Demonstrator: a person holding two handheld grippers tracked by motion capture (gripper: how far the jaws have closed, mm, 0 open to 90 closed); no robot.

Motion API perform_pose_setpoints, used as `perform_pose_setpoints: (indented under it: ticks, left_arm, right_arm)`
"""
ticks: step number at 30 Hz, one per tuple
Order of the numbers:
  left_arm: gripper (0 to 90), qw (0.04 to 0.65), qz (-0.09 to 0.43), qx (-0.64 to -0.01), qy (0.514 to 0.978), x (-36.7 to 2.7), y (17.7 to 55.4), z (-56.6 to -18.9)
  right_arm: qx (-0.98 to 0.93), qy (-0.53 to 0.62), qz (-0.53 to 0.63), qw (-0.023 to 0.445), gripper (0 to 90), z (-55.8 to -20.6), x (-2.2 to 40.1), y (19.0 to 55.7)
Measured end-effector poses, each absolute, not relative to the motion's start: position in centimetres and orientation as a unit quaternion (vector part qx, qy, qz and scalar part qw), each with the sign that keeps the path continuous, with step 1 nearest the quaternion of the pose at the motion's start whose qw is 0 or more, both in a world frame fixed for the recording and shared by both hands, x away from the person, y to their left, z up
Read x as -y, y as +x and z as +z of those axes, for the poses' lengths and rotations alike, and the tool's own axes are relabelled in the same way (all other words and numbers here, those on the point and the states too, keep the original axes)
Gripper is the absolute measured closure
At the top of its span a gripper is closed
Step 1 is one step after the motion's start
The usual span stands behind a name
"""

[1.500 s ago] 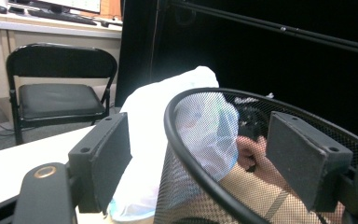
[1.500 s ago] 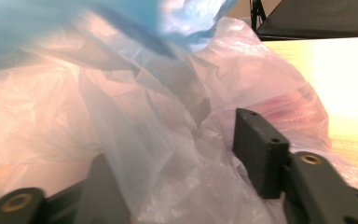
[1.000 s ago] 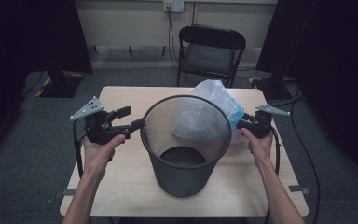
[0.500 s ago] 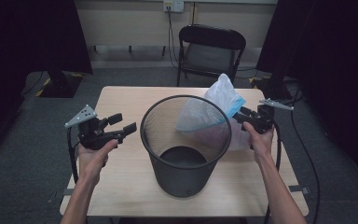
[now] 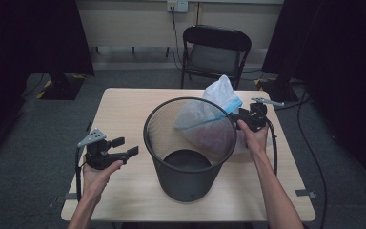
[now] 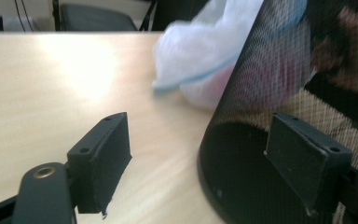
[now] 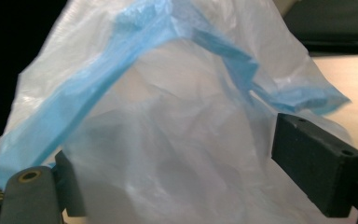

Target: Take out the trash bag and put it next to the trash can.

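Little appears done: the plastic bag (image 5: 221,95) lies on the bench (image 5: 124,109) behind the mesh bin (image 5: 189,148), not fitted inside it. Right tongs (image 5: 236,117) are seen spread around the bag, not clearly pinching; left tongs (image 5: 126,148) are held spread, empty, beside the bin.

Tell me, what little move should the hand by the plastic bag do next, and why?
Probably close the right gripper on the bag. In the right gripper view its jaws stand apart with the crumpled plastic bag between them, so it seems not gripped yet. The bag sits on the table beside the mesh bin, and the left gripper hangs open, off to the side.
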State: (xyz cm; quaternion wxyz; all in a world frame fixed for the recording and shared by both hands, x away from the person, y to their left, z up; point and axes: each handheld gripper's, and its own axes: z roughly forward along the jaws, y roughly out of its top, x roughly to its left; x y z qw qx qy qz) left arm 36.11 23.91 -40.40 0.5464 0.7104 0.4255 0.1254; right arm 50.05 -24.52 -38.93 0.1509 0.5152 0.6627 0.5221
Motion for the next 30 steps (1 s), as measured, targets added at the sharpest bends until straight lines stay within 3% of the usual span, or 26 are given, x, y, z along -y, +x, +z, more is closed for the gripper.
perform_pose_setpoints:
  ticks: [7, 10, 15, 30]
  left_arm:
    - [21.1, 0.492, 0.116, -0.436, 0.745, -23.6, 35.5, -44.3]
    - [21.3, 0.48, 0.119, -0.444, 0.747, -23.5, 35.3, -45.2]
    - [22.7, 0.447, 0.123, -0.435, 0.772, -22.2, 34.9, -46.9]
    - [23.2, 0.39, 0.138, -0.47, 0.78, -21.7, 34.8, -49.5]
  right_arm:
    - [-0.668, 0.49, 0.535, 0.165, 15.3, -37.6, 24.4, 48.9]
    - [-0.655, 0.492, 0.558, 0.134, 15.5, -37.4, 25.1, 48.4]
    - [-0.676, 0.477, 0.541, 0.153, 15.4, -37.3, 25.3, 47.1]
    - [-0.69, 0.476, 0.508, 0.198, 18.9, -38.2, 26.9, 42.7]
